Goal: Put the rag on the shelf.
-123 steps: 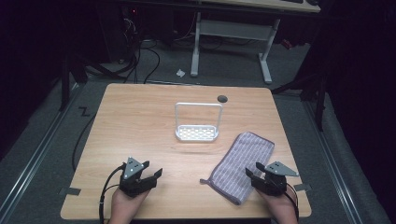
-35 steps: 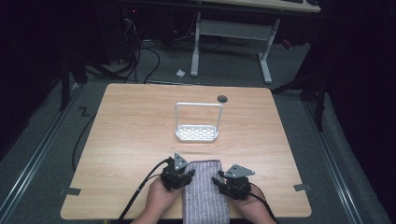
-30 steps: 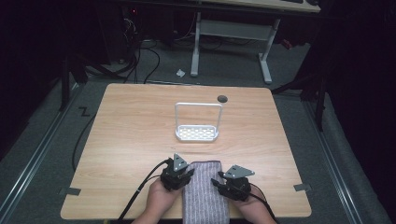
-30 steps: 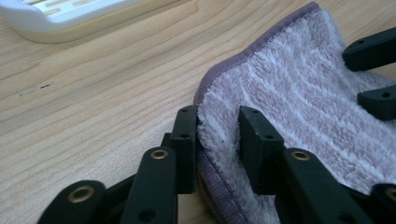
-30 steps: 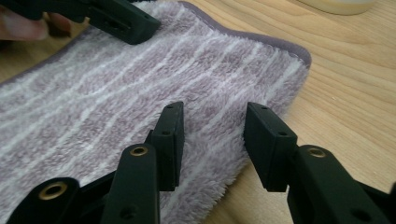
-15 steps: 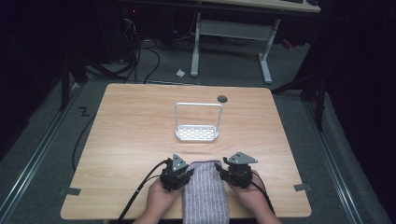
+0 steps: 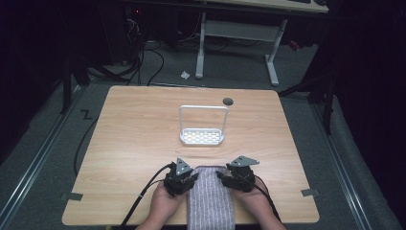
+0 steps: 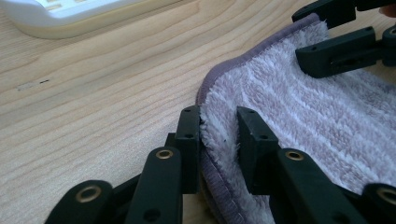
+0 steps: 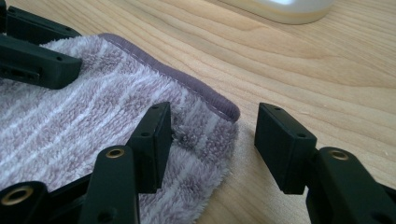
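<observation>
Lying flat on grained wood table [image 7: 143, 124], fluffy striped towel [image 7: 209, 199].

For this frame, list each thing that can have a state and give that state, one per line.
Towel: spread flat on the table's near edge, overhanging it, far corners at the grippers.
Left gripper: jaws pinching the towel's far left corner, edge bunched between them.
Right gripper: jaws apart, just opened, straddling the towel's far right corner without pressing it.
White rack: upright at mid-table, nothing in it, untouched.
Table: wooden top carrying the rack and towel.
</observation>
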A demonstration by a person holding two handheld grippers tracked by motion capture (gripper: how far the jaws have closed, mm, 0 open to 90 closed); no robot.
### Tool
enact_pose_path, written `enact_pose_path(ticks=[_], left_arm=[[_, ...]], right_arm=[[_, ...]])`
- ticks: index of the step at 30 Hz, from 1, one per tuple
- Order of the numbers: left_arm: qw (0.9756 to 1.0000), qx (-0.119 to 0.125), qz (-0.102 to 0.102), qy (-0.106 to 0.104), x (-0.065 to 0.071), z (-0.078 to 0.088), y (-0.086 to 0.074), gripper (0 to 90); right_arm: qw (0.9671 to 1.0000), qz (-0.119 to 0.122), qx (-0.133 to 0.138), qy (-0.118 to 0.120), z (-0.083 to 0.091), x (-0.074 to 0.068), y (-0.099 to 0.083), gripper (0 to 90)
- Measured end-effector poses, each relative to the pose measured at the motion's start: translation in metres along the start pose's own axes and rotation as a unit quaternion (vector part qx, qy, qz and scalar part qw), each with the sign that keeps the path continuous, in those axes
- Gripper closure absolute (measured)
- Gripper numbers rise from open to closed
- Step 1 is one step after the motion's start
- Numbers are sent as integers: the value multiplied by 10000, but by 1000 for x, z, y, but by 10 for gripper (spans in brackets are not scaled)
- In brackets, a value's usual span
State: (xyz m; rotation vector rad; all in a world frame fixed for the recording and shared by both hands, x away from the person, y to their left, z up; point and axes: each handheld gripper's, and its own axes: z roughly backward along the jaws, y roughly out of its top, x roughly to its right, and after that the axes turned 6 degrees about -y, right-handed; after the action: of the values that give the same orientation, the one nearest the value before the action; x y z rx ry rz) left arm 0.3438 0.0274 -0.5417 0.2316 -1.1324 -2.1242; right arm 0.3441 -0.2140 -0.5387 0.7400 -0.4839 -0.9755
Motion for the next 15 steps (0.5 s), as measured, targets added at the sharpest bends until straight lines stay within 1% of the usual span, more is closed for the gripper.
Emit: enact_pose_path(ticks=[1,4,5,6,7,8,9,11,12,14,15], left_arm=[[10000,3,43,-33,-1,0,0,727],[9999,17,89,-63,-2,1,0,729],[9999,21,97,-68,-2,1,0,730],[9999,22,109,-81,-2,1,0,730],[9998,27,162,-117,-3,1,0,734],[9998,27,162,-117,-3,1,0,735],[9997,35,210,-136,-4,1,0,736],[9996,46,228,-141,-4,1,-1,739],[9996,44,231,-133,-4,1,-1,741],[9997,45,231,-105,-4,1,-1,743],[9997,45,231,-105,-4,1,-1,744]], right_arm=[[10000,22,46,-81,0,-2,-2,465],[9999,22,67,-137,1,-4,-3,473],[9998,-8,75,-158,1,-5,-3,516],[9998,-8,75,-158,1,-5,-3,516],[9998,-54,82,-170,2,-6,-3,565],[9998,-54,82,-170,2,-6,-3,565],[9997,-81,95,-194,2,-8,-3,605],[9997,-83,101,-218,2,-9,-3,619],[9995,-159,97,-270,2,-12,-3,651],[9993,-187,107,-296,2,-14,-3,684],[9993,-187,107,-296,2,-14,-3,684]])
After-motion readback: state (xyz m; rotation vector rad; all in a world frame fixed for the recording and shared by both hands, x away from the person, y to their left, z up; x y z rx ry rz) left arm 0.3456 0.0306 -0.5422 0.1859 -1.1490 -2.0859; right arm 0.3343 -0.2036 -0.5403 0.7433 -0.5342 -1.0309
